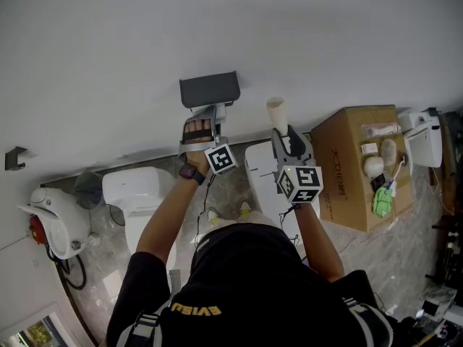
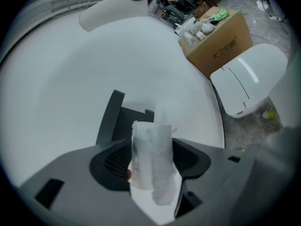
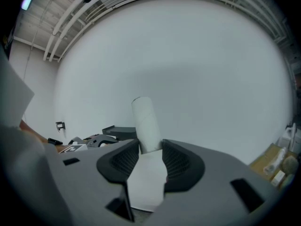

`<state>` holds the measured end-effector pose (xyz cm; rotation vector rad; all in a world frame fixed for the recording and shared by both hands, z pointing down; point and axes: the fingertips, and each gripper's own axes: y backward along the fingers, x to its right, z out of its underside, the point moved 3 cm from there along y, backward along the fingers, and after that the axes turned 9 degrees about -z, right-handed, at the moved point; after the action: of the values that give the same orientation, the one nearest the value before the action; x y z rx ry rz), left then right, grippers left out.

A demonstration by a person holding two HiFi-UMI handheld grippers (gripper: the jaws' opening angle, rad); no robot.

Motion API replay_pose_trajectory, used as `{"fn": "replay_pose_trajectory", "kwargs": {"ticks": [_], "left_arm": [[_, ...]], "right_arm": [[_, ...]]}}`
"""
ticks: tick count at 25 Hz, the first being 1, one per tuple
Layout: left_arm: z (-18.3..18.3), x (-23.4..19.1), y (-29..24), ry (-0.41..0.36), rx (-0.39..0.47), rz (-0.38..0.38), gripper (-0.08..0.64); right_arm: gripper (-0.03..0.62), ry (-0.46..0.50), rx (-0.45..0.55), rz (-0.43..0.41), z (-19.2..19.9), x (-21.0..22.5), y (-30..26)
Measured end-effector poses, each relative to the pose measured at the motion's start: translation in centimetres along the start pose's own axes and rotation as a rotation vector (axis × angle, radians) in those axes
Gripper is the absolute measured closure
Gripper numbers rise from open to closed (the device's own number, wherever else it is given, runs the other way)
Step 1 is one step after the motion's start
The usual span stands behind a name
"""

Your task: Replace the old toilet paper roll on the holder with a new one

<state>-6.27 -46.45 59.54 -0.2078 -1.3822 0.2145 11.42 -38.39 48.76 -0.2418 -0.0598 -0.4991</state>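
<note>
Right tongs (image 3: 151,149) pinch smooth cylindrical cardboard tube (image 3: 144,121).

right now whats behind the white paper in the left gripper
The dark grey holder on the white wall. The paper covers the holder's lower right part, so whether a roll sits there cannot be seen.

The holder (image 1: 210,90) is dark grey against a plain white wall (image 1: 108,49). The toilet paper roll (image 2: 151,161) is white and the cardboard tube (image 3: 145,121) pale cream. The left gripper (image 2: 151,149) and right gripper (image 3: 150,149) are grey, and their cubes (image 1: 221,158) carry black-and-white square patterns. The cardboard box (image 1: 347,179) is brown.
</note>
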Motion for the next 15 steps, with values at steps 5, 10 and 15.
{"fn": "replay_pose_trajectory", "kwargs": {"ticks": [5,10,15], "left_arm": [[0.2,0.1,1.3,0.038,0.02,0.007,0.281],[0.7,-1.5,4.0,0.086,0.034,-0.034,0.284],[1.3,-3.5,7.7,0.171,0.056,-0.094,0.287]], "right_arm": [[0.439,0.001,0.0,-0.011,0.0,-0.2,-0.2],[0.439,0.001,0.003,-0.02,-0.1,-0.4,-0.5],[0.439,0.007,0.008,-0.042,-0.4,-1.2,-1.1]]}}
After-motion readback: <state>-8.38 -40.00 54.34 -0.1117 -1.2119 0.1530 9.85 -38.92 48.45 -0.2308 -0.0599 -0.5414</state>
